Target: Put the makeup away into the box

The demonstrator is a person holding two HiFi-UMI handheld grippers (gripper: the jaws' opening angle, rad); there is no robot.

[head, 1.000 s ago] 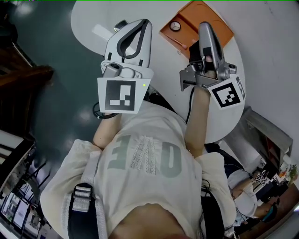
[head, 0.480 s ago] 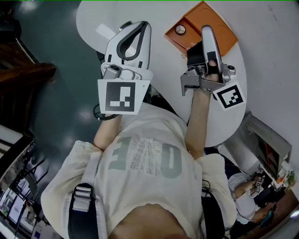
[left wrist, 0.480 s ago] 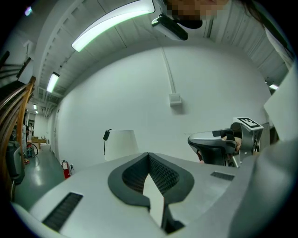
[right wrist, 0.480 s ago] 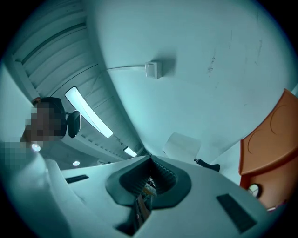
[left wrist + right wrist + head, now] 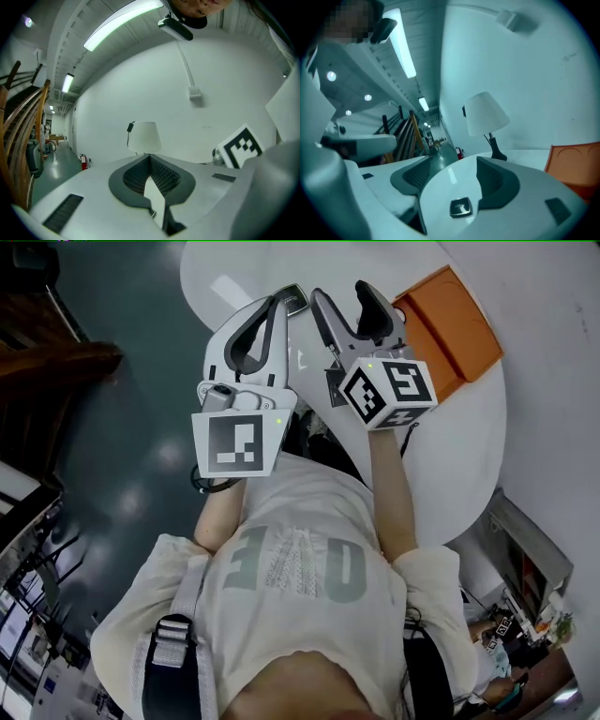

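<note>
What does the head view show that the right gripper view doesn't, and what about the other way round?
Only the head view: the person's pale shirt and the dark floor. Only the right gripper view: a white-shaded table lamp, ceiling strip lights, and, plainly, a small square compact lying on the white table between the right gripper's opening jaws, untouched. Both: the table, the orange box, and the left gripper, its jaws shut.
</note>
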